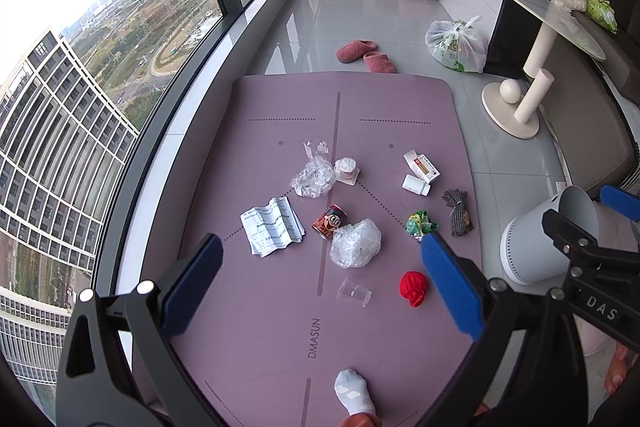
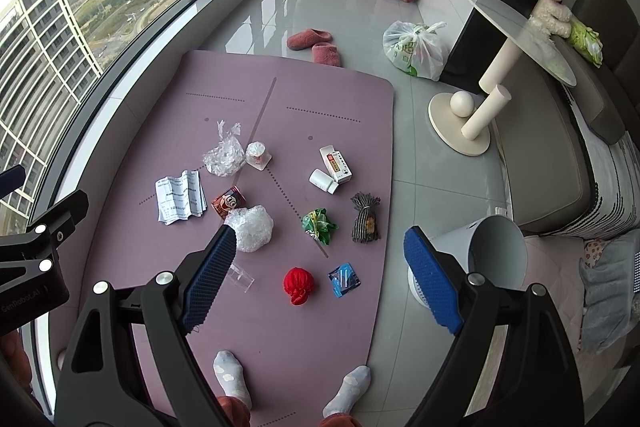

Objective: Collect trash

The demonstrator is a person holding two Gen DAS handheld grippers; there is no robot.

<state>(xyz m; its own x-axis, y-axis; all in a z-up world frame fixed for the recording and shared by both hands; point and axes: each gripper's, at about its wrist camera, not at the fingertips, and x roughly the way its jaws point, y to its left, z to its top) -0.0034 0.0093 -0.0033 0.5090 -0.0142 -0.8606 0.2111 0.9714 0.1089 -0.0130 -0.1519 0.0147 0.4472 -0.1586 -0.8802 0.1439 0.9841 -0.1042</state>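
Note:
Trash lies scattered on a purple mat (image 1: pixel 280 307) (image 2: pixel 168 99): a folded leaflet (image 1: pixel 272 225) (image 2: pixel 181 201), a red can (image 1: pixel 329 221) (image 2: pixel 228 201), crumpled clear plastic (image 1: pixel 356 243) (image 2: pixel 252 223), a red ball of cloth (image 1: pixel 413 287) (image 2: pixel 298 284), a clear cup (image 1: pixel 354 291) (image 2: pixel 240 277), a green wrapper (image 1: pixel 420 223) (image 2: pixel 318 224), a blue packet (image 2: pixel 343 279) and a white pill bottle (image 1: pixel 416 184) (image 2: pixel 324 181). A white bin (image 1: pixel 536 239) (image 2: pixel 480 259) stands right of the mat. My left gripper (image 1: pixel 320 291) and right gripper (image 2: pixel 320 283) hover open and empty above the mat.
Clear bag (image 1: pixel 314 177), small cup (image 1: pixel 346 169), medicine box (image 1: pixel 422 166) and grey yarn bundle (image 1: pixel 458 213) also lie on the mat. Pink slippers (image 1: pixel 366 55), a full plastic bag (image 1: pixel 456 45), a round side table's base (image 1: pixel 512 107) and a sofa (image 2: pixel 560 155) surround it. My socked feet (image 2: pixel 228 375) stand at the near edge.

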